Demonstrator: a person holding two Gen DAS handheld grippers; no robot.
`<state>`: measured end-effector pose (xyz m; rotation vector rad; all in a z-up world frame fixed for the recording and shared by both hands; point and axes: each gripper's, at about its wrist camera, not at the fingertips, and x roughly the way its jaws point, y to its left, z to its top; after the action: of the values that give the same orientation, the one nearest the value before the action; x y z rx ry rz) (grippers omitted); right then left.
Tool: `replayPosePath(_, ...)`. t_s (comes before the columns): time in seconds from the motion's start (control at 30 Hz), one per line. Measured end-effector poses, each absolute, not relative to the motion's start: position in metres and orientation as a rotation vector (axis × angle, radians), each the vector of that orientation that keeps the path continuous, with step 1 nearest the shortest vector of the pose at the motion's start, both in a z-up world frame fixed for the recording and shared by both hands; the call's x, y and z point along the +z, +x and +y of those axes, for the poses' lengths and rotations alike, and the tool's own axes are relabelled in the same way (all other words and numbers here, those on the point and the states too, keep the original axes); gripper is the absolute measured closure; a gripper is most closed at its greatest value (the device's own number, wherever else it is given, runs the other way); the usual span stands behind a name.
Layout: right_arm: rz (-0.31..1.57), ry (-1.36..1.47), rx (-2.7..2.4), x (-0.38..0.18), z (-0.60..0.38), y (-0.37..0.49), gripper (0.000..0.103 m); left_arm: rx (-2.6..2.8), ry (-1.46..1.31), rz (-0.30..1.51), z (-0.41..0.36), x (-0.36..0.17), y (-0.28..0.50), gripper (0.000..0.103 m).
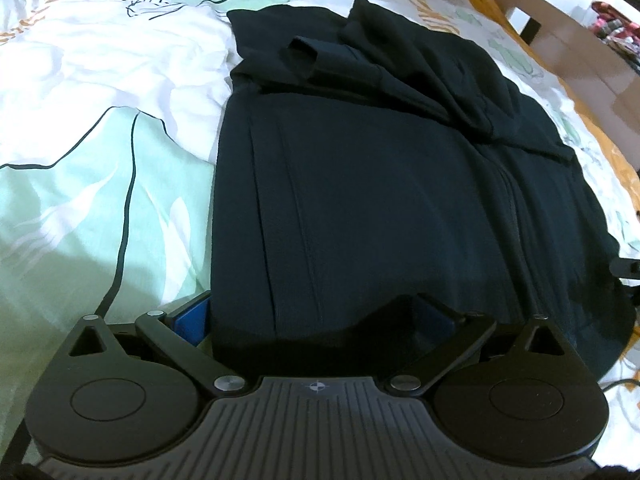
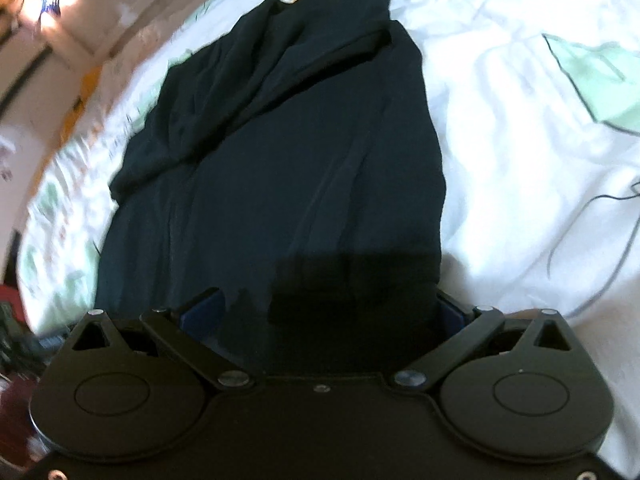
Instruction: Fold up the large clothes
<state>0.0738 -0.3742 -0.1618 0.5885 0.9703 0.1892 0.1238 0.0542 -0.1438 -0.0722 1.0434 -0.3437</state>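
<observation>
dark garment lies flat on the bed cover, sleeves folded in. left gripper and right gripper both spread wide around its hem. soft, limp, fairly heavy; pinch the hem corners

White, mint-green and orange bedspread; pale wooden furniture beyond.

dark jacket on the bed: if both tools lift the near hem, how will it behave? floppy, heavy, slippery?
Probably floppy: the dark jacket lies creased, its folded sleeve slumped across the top, so that may slide off. Likely fairly heavy for cloth, as it looks thick and layered. Grip seems fair: the matte fabric fills the left tool and right tool.
</observation>
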Motion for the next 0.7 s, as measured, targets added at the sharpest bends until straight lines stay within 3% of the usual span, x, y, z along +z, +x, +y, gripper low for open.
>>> replayPosePath(0.5,0.958,0.648,0.263,-0.155,-0.380,0.065,0.003,-0.418,-0.116,1.109,0.060,-0.134,0.115,0.001)
replayPosePath(0.6,0.959,0.639,0.256,-0.152,-0.379,0.059,0.015,-0.435,-0.115,1.114,0.060,-0.132,0.107,0.002)
replayPosePath(0.63,0.960,0.643,0.254,-0.151,-0.379,0.058,0.023,-0.438,-0.119,1.114,0.059,-0.131,0.105,0.002)
replayPosePath(0.7,0.970,0.662,0.256,-0.152,-0.380,0.054,0.040,-0.430,-0.125,1.104,0.060,-0.130,0.102,0.017)
